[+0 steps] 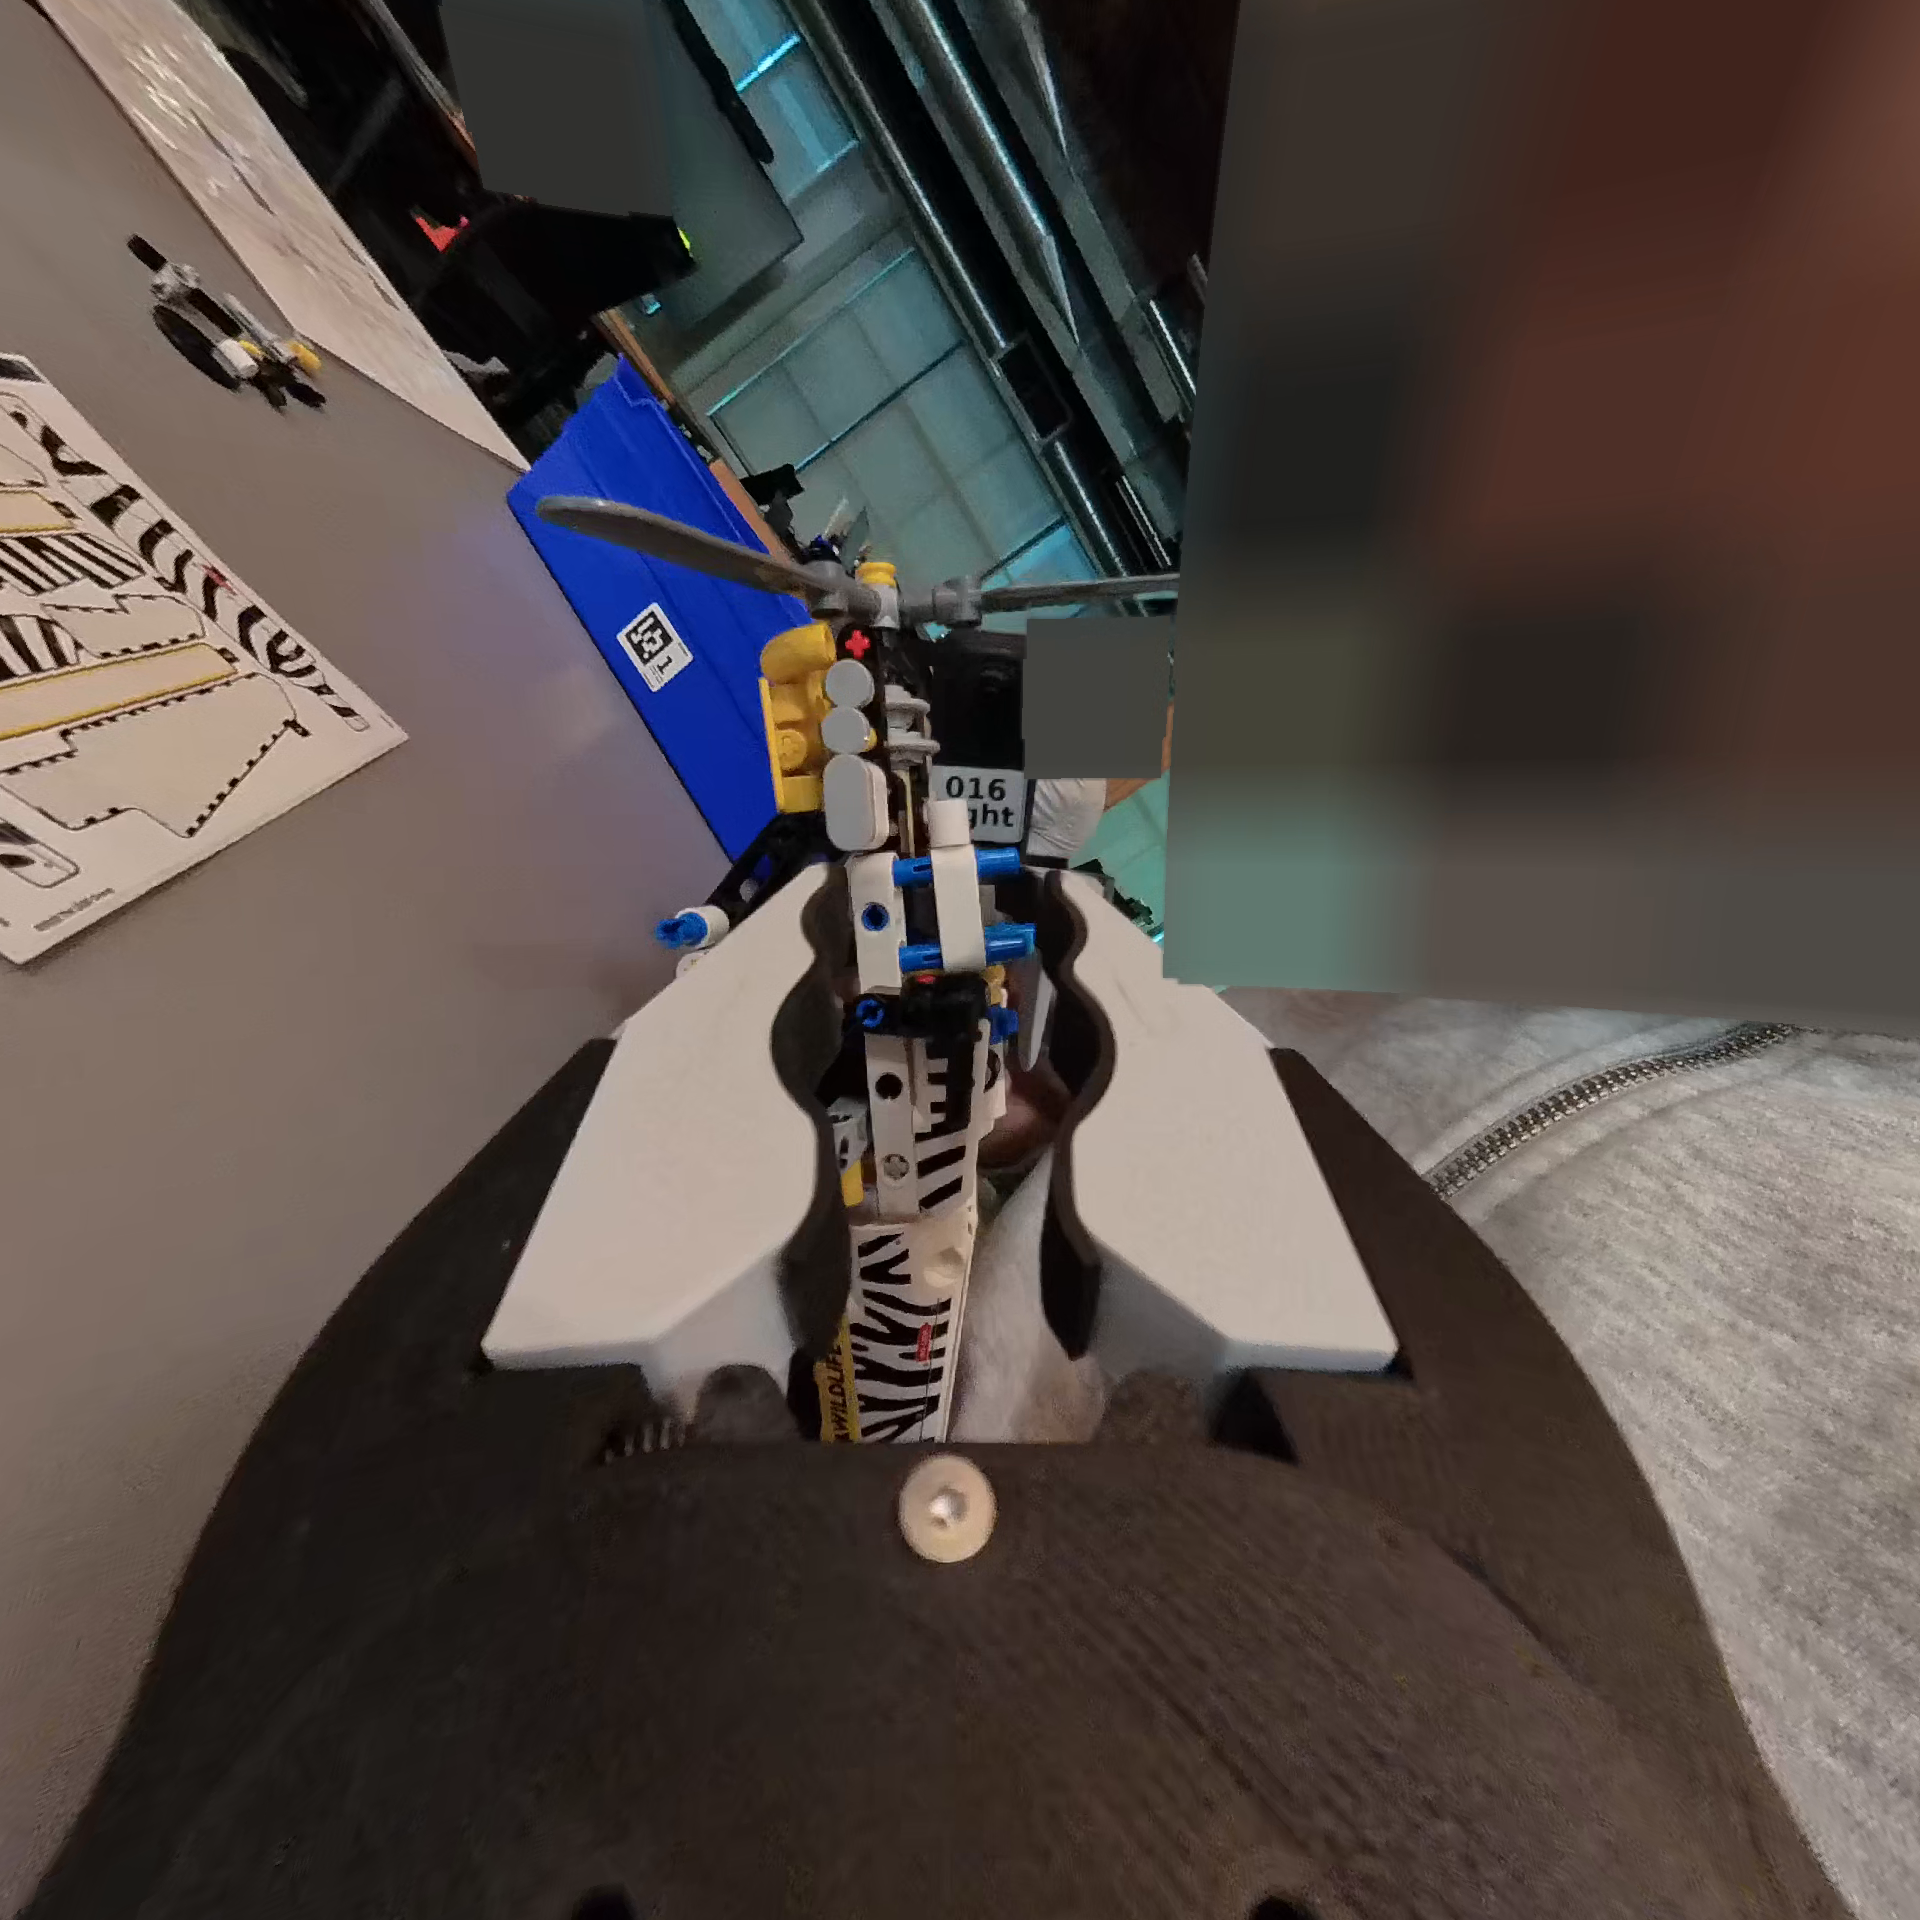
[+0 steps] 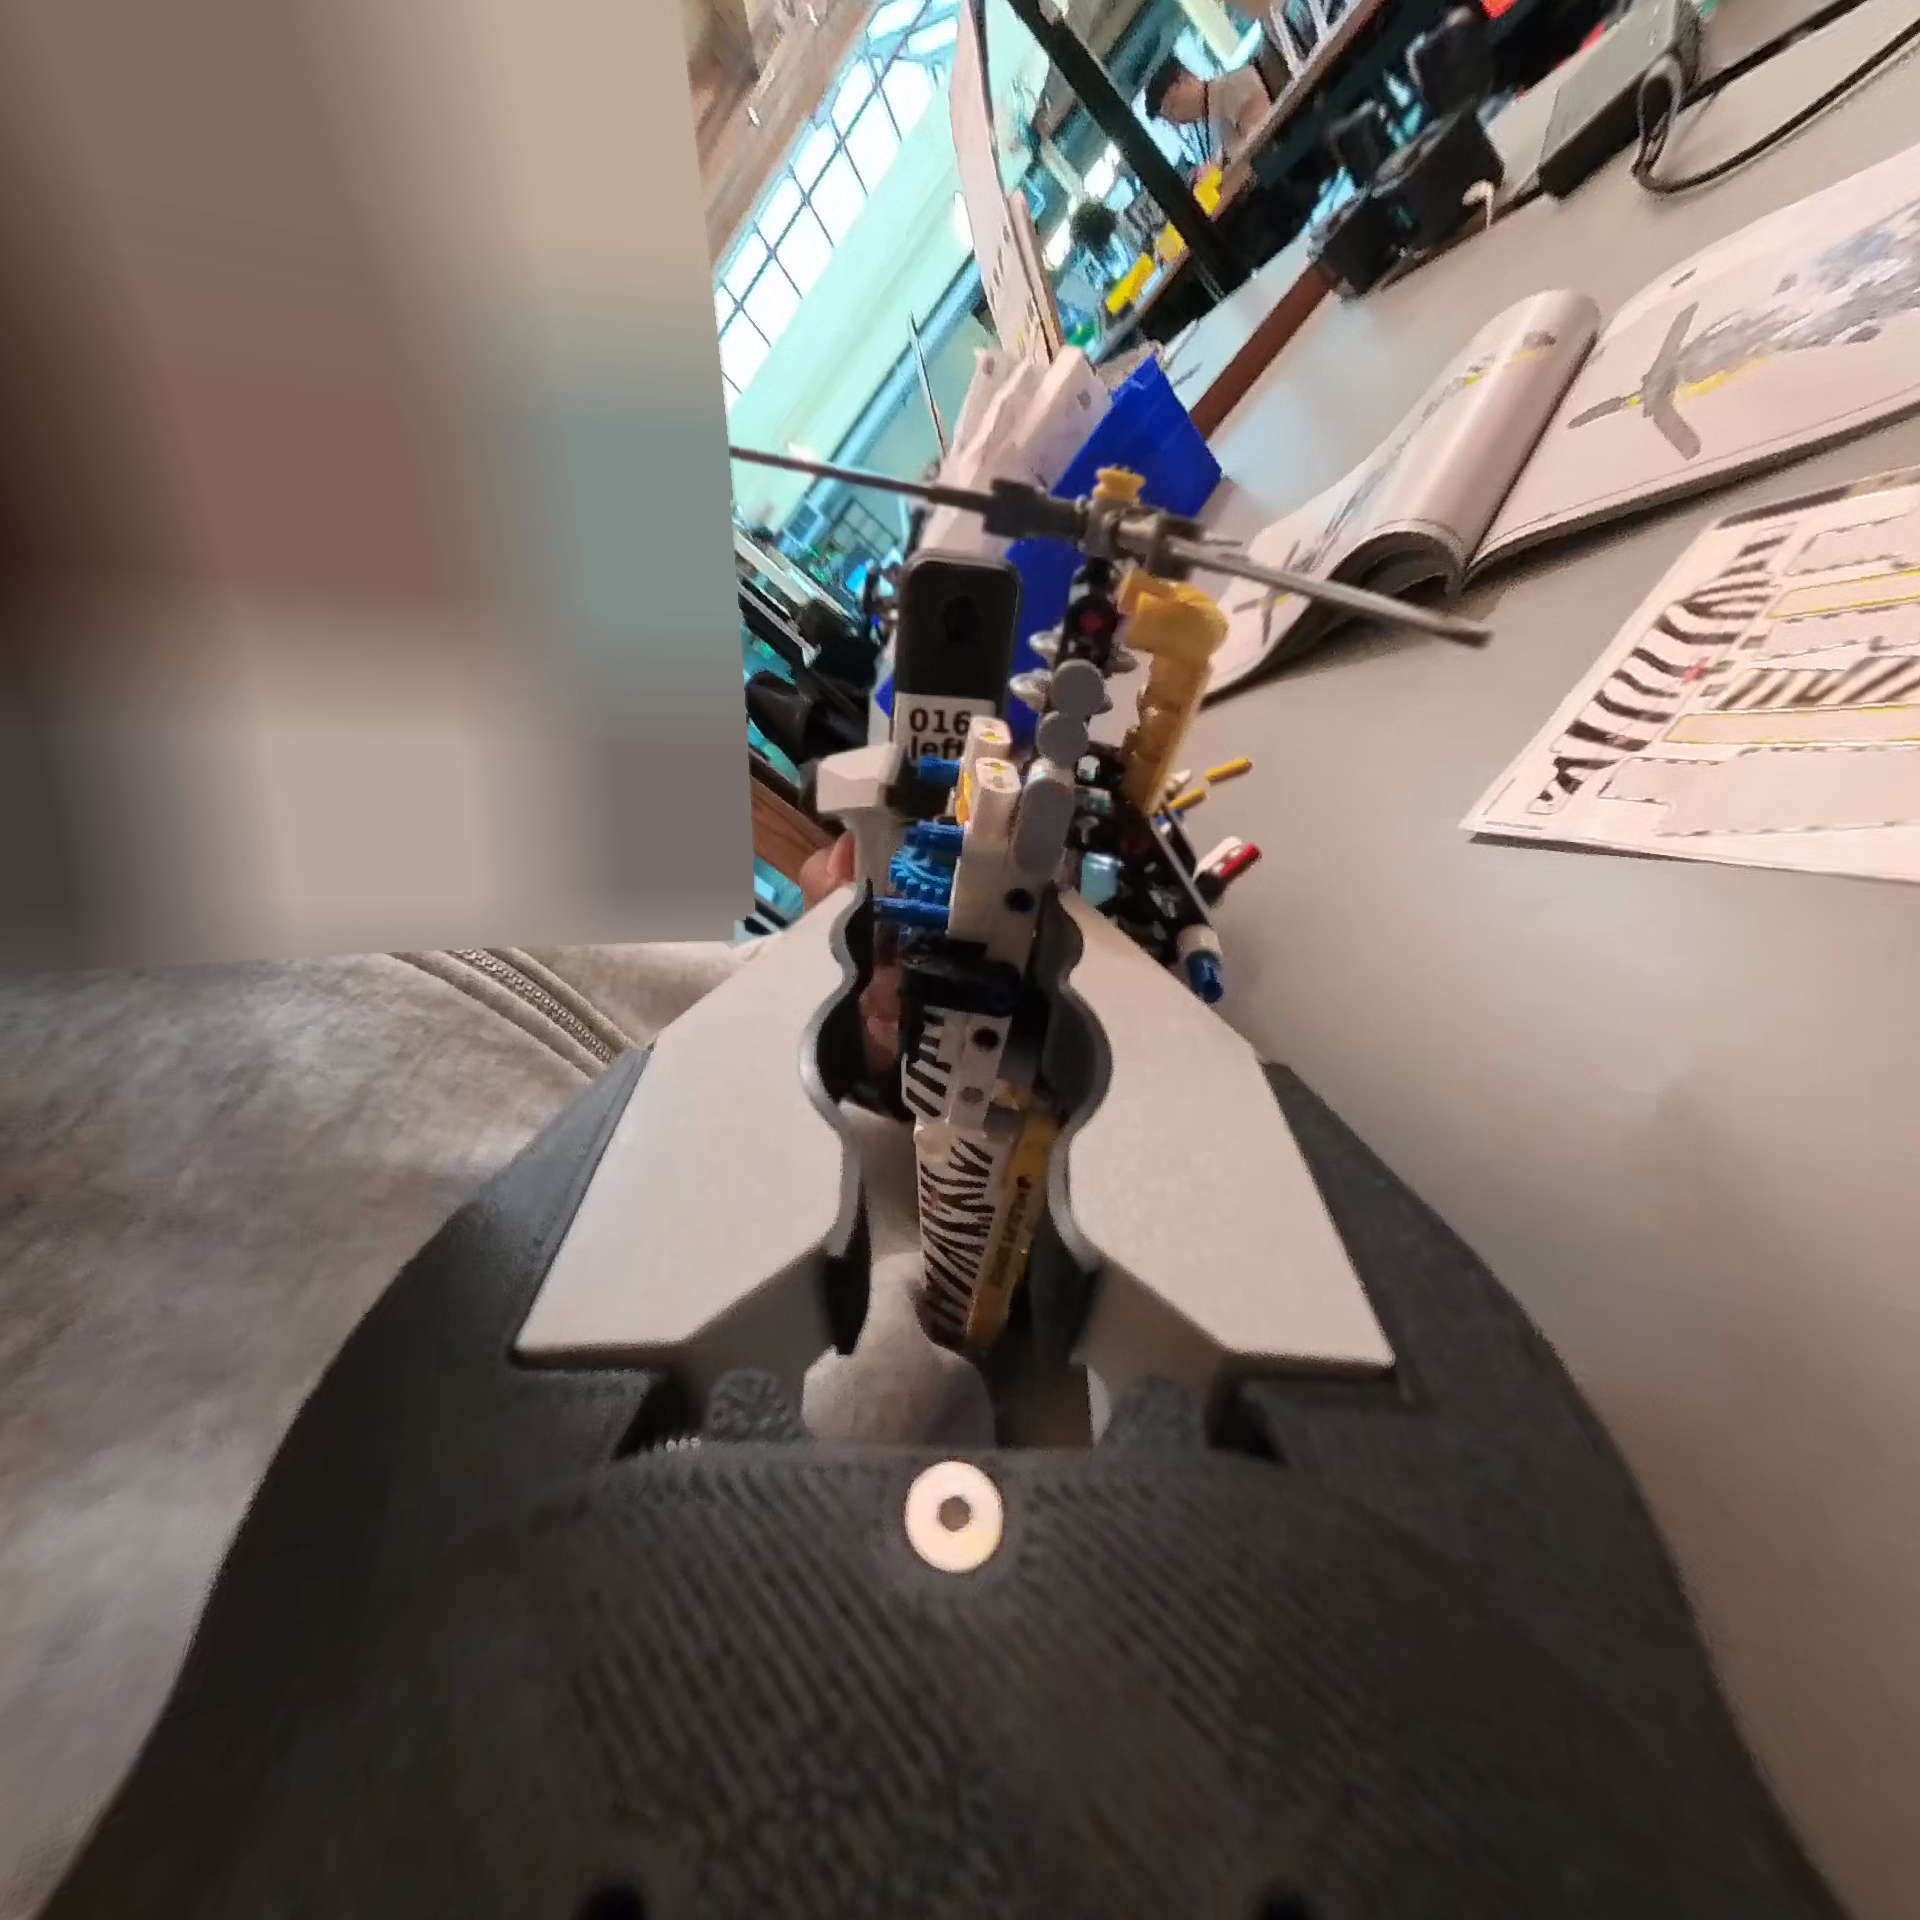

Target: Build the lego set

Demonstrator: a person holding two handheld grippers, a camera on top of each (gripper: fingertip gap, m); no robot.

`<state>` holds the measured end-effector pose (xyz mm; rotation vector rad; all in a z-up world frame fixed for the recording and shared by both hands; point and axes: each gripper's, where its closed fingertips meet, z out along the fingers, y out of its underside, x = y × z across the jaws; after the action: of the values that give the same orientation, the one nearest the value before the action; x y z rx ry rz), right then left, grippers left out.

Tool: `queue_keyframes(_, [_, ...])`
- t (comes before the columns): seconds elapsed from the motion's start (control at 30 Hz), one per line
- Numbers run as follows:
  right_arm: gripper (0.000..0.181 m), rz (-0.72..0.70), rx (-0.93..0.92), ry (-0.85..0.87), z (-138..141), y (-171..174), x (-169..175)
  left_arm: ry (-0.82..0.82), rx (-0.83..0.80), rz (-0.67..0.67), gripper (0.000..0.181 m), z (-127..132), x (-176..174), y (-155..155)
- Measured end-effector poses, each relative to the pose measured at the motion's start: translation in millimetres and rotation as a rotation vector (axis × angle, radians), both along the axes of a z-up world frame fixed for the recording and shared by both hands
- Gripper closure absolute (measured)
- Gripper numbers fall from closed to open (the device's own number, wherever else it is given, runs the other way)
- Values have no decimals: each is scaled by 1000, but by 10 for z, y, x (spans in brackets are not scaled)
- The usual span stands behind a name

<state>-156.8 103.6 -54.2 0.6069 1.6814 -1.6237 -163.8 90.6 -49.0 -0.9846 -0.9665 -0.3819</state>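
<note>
A: So, how far along w/ the lego set?

B: Mostly built, by the look. Helicopter model (image 1: 914, 1039) w/ zebra-striped panels, yellow block up top, grey rotor (image 1: 727, 561) already fitted. Stickers on the body too. Blue pins poking out bare at the mid-section, so prob panels left to go there. Can't say how many steps remain.

A: Where's it sitting?

B: Not on the table (image 1: 312, 1143). Held up in the air between both tools, close to a grey zip hoodie (image 1: 1662, 1247). Left gripper (image 1: 935, 935) faces right gripper (image 2: 961, 935) from opposite ends, model lengthwise between.

A: State of the tools?

B: Left: fingers part closed around the striped body, looks pinched but contact on the far side hard to confirm. Right: same story, fingers pulled in around the tail end, seems a grip on the model. Judged, not certain.

A: Other stuff around?

B: Biggest 1st: grey table, then blue bin (image 2: 1143, 447) at the far edge, open instruction booklet (image 2: 1507, 436), sticker sheet (image 2: 1714, 707) w/ most stripes peeled off. Smaller: loose sub-assembly w/ black wheel-ish bits (image 1: 234, 332) near the booklet, well apart from the model. Few loose pins and parts (image 2: 1195, 821) on the table just past it.

A: Anything in the way?

B: Rotor blades stick out wide, easy to knock. Both tools crowding 1 narrow body, little room to add a part.
</note>
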Motion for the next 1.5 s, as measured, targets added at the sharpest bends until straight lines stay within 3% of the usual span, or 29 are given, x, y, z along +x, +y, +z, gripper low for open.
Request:
queue_keyframes(0.27, [153,-52,-145,2,11,159,-4,3,-72,-19,139,4,78,100])
queue_keyframes(0.43, [153,-69,-193,22,22,190,53,42,-204,-17,140,1,125,199])
queue_keyframes(0.8, [152,-85,-180,68,63,198,115,75,-330,24,150,22,167,216])
queue_keyframes(1.03, [152,-102,-159,89,64,192,116,206,-541,136,164,124,194,115])
queue_keyframes(1.27, [153,-115,-142,124,76,190,129,117,-559,56,156,18,256,195])
queue_keyframes(1.5, [153,-122,-102,161,79,164,126,116,-605,74,165,26,245,162])
